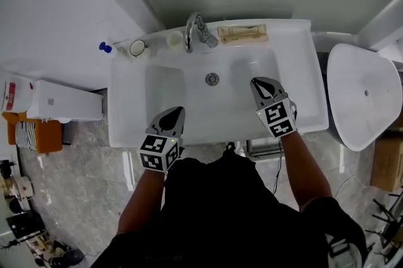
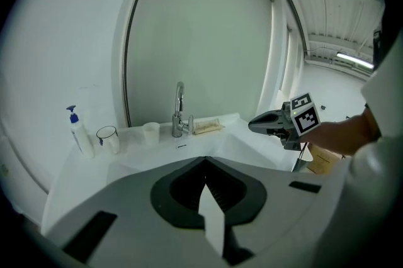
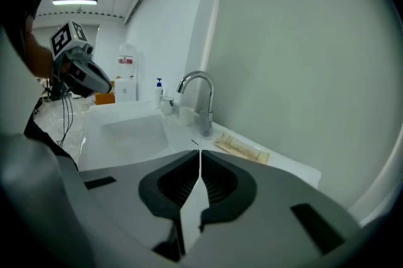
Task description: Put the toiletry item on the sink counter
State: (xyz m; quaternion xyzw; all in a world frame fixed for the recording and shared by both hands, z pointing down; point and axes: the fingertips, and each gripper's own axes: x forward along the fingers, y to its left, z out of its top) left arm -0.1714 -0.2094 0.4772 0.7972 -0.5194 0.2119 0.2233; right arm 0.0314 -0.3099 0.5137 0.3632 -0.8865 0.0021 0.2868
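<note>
Both grippers are out over the sink, and neither is carrying anything. The left gripper hovers at the near edge of the basin, its jaws pressed together with nothing between them. The right gripper hangs over the right side of the basin. Its jaws also meet in a thin closed line and hold nothing.

The toiletry tube, a flat beige piece, lies on the back ledge of the counter. It is ahead of the right gripper and a touch to its left, well apart from its tips. From the left gripper it sits far ahead and off to the right.

The chrome faucet stands just left of the tube, ahead of both grippers and between their lines. The drain shows in the basin floor, between the two grippers and a little ahead of them.

Ahead and to the left of the left gripper there is a row along the back of the counter. A white cup stands nearest the faucet, then a clear glass cup, then a blue-topped pump bottle at the corner. A white toilet stands beyond the counter's edge, right of the right gripper.
</note>
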